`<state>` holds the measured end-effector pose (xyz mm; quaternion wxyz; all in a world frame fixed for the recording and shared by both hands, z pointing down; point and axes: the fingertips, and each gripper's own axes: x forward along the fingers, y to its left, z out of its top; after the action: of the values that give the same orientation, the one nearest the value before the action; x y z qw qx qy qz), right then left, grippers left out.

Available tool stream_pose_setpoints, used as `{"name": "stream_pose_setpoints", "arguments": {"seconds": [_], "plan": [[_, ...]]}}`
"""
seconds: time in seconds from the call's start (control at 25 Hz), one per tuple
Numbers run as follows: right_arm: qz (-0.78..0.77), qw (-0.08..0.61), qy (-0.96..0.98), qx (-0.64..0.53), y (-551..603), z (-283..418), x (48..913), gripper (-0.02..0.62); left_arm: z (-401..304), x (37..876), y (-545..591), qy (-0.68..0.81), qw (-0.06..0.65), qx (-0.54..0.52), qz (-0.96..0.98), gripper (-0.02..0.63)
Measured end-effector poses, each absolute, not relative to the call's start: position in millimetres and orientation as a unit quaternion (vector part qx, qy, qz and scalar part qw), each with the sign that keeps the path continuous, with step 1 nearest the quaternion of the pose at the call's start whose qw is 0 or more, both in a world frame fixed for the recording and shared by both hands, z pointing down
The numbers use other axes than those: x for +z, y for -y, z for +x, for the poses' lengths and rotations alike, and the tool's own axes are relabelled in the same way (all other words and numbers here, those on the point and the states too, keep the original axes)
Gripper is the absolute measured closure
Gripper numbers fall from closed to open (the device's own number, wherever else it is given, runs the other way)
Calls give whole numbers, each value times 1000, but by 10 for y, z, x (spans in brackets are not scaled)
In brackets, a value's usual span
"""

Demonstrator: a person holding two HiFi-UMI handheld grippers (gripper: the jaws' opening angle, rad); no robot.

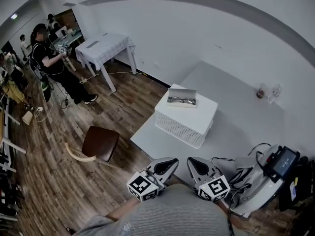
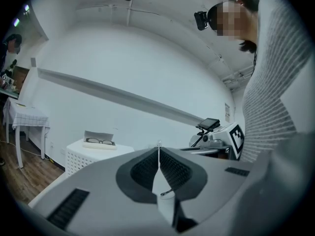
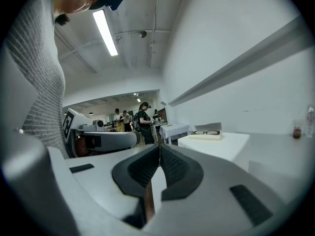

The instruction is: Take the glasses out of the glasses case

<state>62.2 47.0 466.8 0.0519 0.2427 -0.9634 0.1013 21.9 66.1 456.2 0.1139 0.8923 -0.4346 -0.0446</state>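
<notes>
**Grey knit sweater (image 1: 162, 215) nearest, two clenched grippers beyond, glasses far ahead**

Closest to the camera, a ribbed grey sweater fills the bottom edge. Just past it, the left gripper (image 1: 170, 162) and right gripper (image 1: 193, 162) sit side by side. Both are smooth grey plastic with ridged black pads (image 2: 145, 168), and each is clenched tight on nothing.

Farther off, on a matt white table (image 1: 236, 132), stands a white perforated box (image 1: 184, 122). On top of it lies the open glasses case (image 1: 183, 90), pale, with its lid raised. The thin, dark-framed glasses (image 1: 181, 100) rest inside, well apart from both grippers.

The step in hand looks like the approach. It would go best by opening one gripper before arriving and steadying the case with the other. The open gripper should then pinch the slim frame at the bridge, not the lenses.
</notes>
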Motion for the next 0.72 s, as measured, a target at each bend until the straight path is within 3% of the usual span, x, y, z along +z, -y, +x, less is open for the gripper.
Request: {"name": "stream_pose_setpoints", "arguments": {"seconds": [0.72], "plan": [[307,53,943,115,-21,26,4671,581,-345,4576,-119,370,141,-54,917,592]]}}
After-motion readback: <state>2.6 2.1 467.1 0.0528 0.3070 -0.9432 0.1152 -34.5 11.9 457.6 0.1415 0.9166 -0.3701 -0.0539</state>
